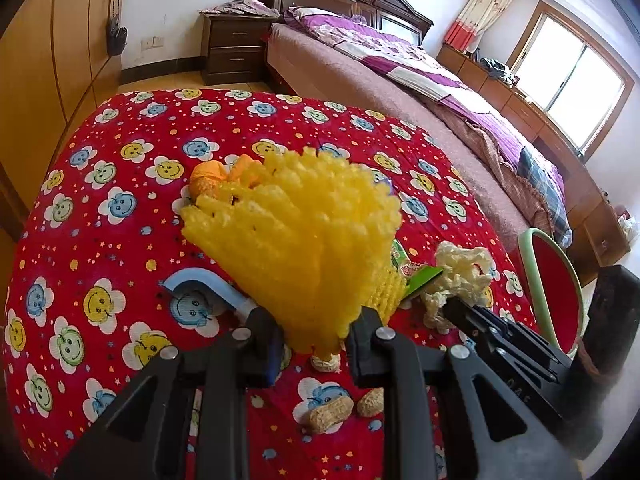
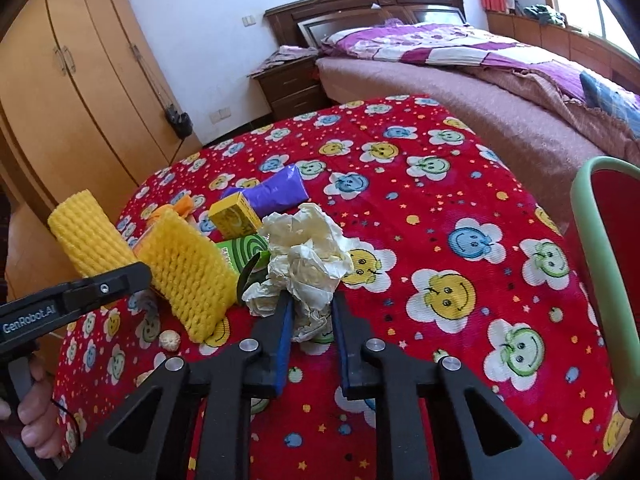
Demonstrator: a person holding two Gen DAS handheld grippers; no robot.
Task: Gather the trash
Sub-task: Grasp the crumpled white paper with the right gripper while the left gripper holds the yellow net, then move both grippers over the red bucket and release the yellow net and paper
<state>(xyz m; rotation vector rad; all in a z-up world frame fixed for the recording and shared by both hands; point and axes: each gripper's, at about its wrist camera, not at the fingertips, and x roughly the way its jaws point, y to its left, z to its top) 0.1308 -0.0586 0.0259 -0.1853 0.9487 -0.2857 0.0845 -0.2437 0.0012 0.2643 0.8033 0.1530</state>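
Two yellow foam nets point(image 2: 188, 276), ribbed.

Home bedroom, made bed point(image 1: 420, 68), nightstand point(image 1: 234, 48), wooden wardrobe point(image 2: 60, 92)

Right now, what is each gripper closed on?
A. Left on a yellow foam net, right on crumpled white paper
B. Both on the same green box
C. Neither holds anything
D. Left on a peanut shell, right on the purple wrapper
A: the left gripper pinches the yellow foam net, and the right gripper is closed on the crumpled white paper.
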